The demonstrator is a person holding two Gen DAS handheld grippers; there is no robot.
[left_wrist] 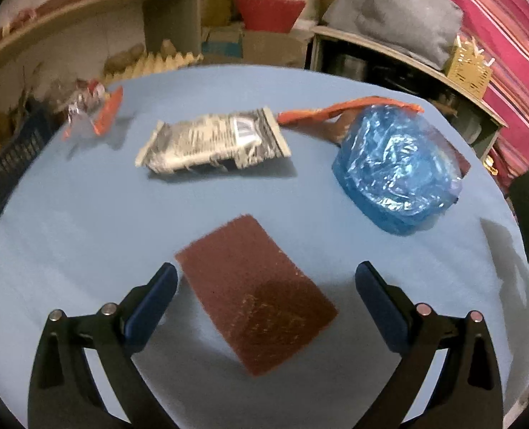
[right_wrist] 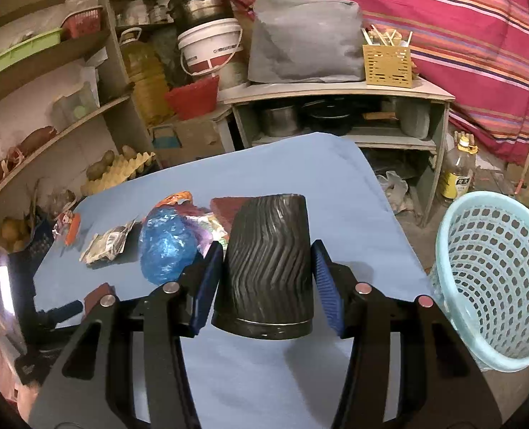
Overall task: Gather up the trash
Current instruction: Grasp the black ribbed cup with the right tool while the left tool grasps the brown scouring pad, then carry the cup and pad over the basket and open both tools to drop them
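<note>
My right gripper (right_wrist: pixel 266 279) brackets the black ribbed cup (right_wrist: pixel 266 268), jaws not quite touching, pale blue lattice basket (right_wrist: pixel 493 286) at right; left gripper (left_wrist: pixel 266 286) gapes.

Black ribbed paper cup (right_wrist: pixel 268 271) inverted, lower centre; crumpled blue plastic bag (right_wrist: pixel 166 246) and silver foil wrapper (right_wrist: pixel 109 243) left; brown scouring pad (left_wrist: pixel 255 295) flat, lower centre.

right claw (right_wrist: pixel 267 279) astride black ribbed cup (right_wrist: pixel 268 268), left pad touching | basket (right_wrist: pixel 493 279) right
</note>
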